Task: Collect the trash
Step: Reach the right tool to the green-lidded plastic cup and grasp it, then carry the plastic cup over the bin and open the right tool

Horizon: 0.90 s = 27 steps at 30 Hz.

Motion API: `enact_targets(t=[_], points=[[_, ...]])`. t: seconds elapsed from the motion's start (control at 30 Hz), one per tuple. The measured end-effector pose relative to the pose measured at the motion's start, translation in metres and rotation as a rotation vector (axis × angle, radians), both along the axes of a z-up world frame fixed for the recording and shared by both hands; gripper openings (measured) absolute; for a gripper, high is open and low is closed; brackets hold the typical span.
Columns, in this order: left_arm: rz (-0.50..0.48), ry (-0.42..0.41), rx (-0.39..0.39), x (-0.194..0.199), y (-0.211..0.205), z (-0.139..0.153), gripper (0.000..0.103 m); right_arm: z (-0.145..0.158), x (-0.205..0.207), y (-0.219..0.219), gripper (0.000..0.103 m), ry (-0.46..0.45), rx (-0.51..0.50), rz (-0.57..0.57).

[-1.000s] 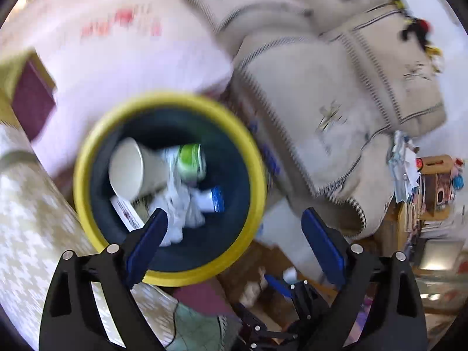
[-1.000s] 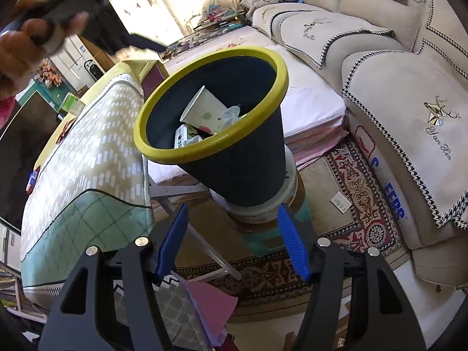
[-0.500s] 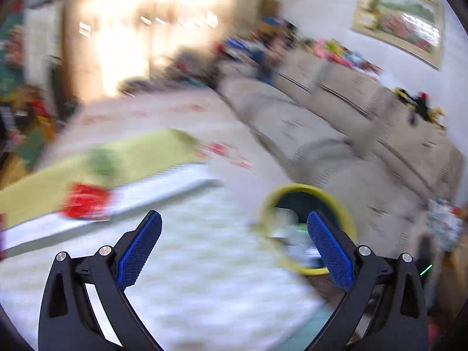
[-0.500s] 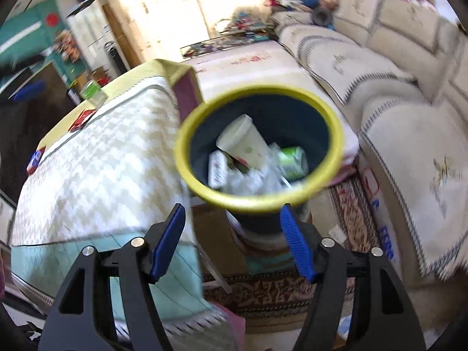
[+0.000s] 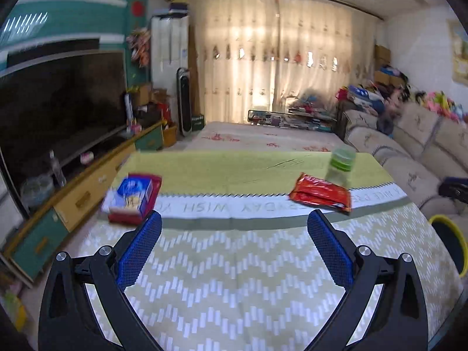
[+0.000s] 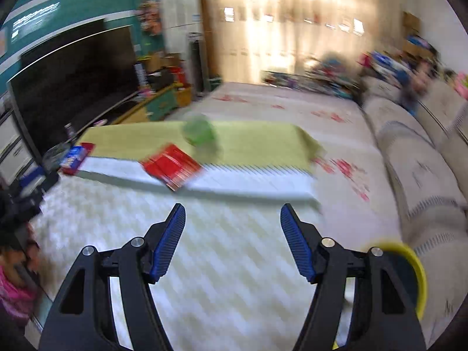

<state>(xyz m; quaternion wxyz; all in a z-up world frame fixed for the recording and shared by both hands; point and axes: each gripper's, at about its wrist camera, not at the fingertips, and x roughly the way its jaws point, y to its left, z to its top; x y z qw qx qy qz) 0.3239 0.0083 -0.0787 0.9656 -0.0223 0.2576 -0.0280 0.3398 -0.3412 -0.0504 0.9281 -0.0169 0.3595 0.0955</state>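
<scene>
On the cloth-covered table (image 5: 234, 278) lie a red snack wrapper (image 5: 320, 194), a green-capped clear bottle (image 5: 340, 163) and a red-and-blue box (image 5: 133, 196). My left gripper (image 5: 234, 228) is open and empty above the table's near part. The yellow-rimmed dark bin (image 5: 450, 242) stands off the table's right edge. In the blurred right wrist view, my right gripper (image 6: 232, 219) is open and empty, with the wrapper (image 6: 172, 166), bottle (image 6: 200, 134), box (image 6: 74, 158) and bin (image 6: 406, 272) in sight.
A TV (image 5: 58, 102) on a low cabinet runs along the left. A beige sofa (image 5: 415, 152) runs along the right. A low bed or mat with red prints (image 5: 257, 139) lies beyond the table, curtains (image 5: 278, 73) behind it.
Both grippers have swung up from looking down into the bin to face across the table. The bin now sits at the lower right of both views. Both stay open.
</scene>
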Motion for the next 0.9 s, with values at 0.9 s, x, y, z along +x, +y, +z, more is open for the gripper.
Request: enact_targets(t=[0.9], points=[[-0.083,0.107,-0.235,0.004,0.003,-0.039,0.098,-0.043,0.180,0.080,0.052,0.100,-0.121,0.020]])
